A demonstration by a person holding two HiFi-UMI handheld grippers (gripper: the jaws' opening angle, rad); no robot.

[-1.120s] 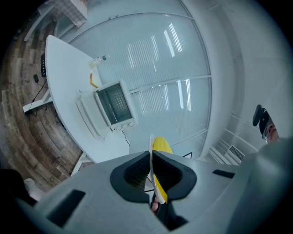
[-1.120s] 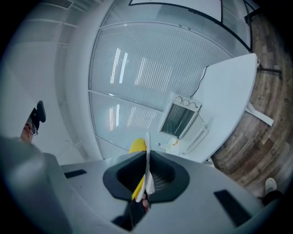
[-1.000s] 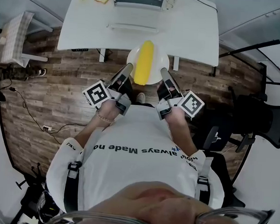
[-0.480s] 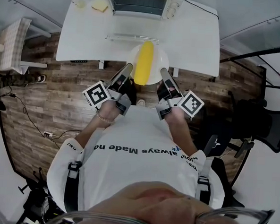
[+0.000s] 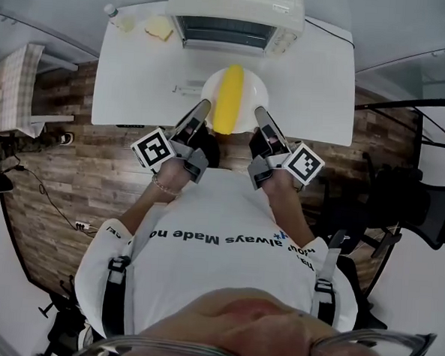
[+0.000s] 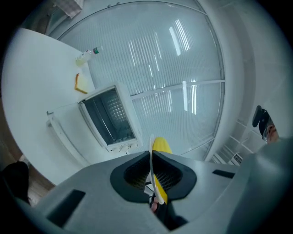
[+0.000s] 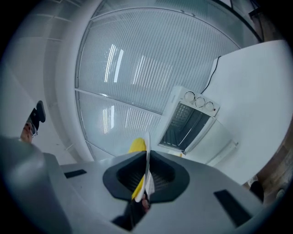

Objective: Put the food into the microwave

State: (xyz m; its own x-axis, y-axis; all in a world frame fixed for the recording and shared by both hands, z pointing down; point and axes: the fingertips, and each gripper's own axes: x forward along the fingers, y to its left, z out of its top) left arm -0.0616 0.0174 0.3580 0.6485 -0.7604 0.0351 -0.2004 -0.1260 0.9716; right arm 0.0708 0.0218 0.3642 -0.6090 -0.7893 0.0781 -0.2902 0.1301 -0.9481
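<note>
Left claw [image 5: 202, 107] and right claw [image 5: 259, 113] each clench opposite rims of the white plate [image 5: 251, 98], which carries the yellow corn cob [image 5: 229, 99] above the counter [image 5: 139, 70]. Best to move both claws together, level, into the open microwave [image 5: 234, 16] at the far side.

Wht printed tee [image 5: 218, 245], blk straps [image 5: 112, 302], glasses [image 5: 362, 353].

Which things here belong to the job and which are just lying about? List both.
Job: corn cob; white plate under it; microwave; left gripper and right gripper, both shut on the plate's rim.
Lying about: bottle and bread slice on the table's far corner.
</note>
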